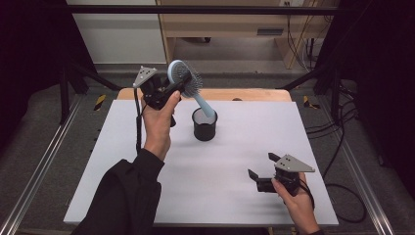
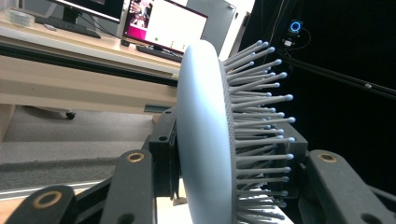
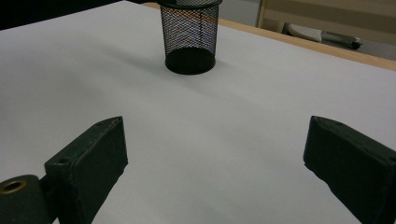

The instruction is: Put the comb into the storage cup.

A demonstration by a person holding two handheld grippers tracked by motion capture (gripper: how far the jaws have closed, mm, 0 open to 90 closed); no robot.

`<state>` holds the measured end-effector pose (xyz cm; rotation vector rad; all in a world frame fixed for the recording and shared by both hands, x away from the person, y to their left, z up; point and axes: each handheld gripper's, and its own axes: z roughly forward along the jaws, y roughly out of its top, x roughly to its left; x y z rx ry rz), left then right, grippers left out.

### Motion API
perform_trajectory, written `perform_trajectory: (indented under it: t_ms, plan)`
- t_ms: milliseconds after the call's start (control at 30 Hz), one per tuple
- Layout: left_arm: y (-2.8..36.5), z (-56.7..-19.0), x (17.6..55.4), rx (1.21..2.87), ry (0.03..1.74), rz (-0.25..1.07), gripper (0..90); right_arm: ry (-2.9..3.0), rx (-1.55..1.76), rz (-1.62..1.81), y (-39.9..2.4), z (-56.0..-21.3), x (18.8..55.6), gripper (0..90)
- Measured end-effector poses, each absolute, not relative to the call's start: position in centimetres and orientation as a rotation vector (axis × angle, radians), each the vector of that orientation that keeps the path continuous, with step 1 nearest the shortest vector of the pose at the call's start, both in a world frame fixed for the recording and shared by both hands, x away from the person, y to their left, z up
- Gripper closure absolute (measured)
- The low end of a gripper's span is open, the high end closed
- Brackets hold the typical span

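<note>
A pale blue hairbrush [image 1: 188, 83] is held up over the back of the table, its round bristled head in my left gripper [image 1: 182, 83], which is shut on it. Its handle slants down to the right into a black mesh cup [image 1: 204, 125] standing mid-table. In the left gripper view the brush head [image 2: 205, 140] stands edge-on between the jaws, bristles to the right. My right gripper [image 1: 260, 166] rests low near the front right of the table, open, with nothing between its fingers. Seen from the right gripper view, the mesh cup [image 3: 189, 39] stands ahead.
A white sheet [image 1: 235, 161] covers the wooden table, whose bare edge [image 1: 254, 94] runs along the back. Metal rails flank both sides, with cables on the floor at the right. A desk with monitors [image 2: 163, 25] lies beyond the table.
</note>
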<state>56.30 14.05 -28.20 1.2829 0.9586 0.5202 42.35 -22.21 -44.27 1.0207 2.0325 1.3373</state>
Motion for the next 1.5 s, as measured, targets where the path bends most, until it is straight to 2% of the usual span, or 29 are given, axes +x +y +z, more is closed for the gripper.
perform_trajectory:
  t_ms: [1033, 1500]
  plan:
    - [13.4, -29.3, 57.3, 1.317, 0.948, 0.584, 53.4, 2.032, 1.014, 1.345, -22.2, -44.2, 42.3, 6.3]
    - [13.0, -31.7, 58.3, 1.364, 0.992, 0.583, 53.2, 2.035, 1.013, 1.346, -22.1, -44.2, 42.4, 6.5]
